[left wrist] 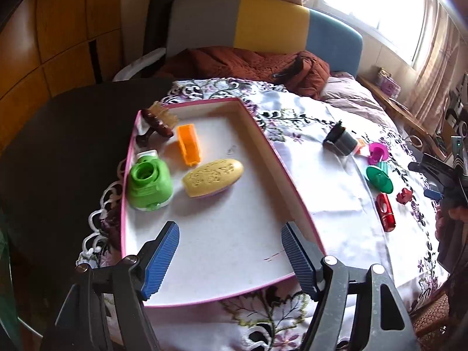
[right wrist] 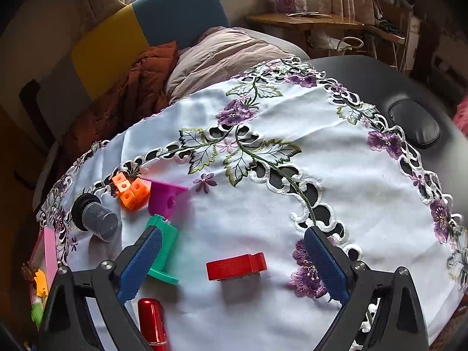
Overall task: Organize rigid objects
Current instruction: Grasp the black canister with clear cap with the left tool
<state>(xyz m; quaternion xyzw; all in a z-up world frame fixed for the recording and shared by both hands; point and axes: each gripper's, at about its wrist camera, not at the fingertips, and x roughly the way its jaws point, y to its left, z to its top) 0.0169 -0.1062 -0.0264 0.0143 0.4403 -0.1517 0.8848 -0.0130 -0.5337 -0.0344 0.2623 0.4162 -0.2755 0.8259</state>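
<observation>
A pink-rimmed white tray (left wrist: 263, 134) lies on the flowered cloth. It holds a green bottle-shaped toy (left wrist: 149, 184), a yellow oval soap-like piece (left wrist: 213, 177), an orange plastic piece (left wrist: 188, 144) and a brown brush (left wrist: 159, 120). My left gripper (left wrist: 230, 228) hangs open over the tray's near end with nothing between its fingers. My right gripper (right wrist: 233, 232) is open above the cloth. A red block (right wrist: 236, 266) lies on the cloth below the gap, clear of both pads. A teal piece (right wrist: 163, 251) sits by its left finger, and a red cylinder (right wrist: 152, 324) lies nearer.
On the cloth right of the tray lie a magenta piece (right wrist: 165, 200), orange cubes (right wrist: 130, 190) and a tipped grey cup (right wrist: 96, 219). The tray's corner (right wrist: 48, 251) shows at the left edge. Beyond the table are a bed with a brown quilt (left wrist: 248, 61) and a wooden shelf (right wrist: 307, 22).
</observation>
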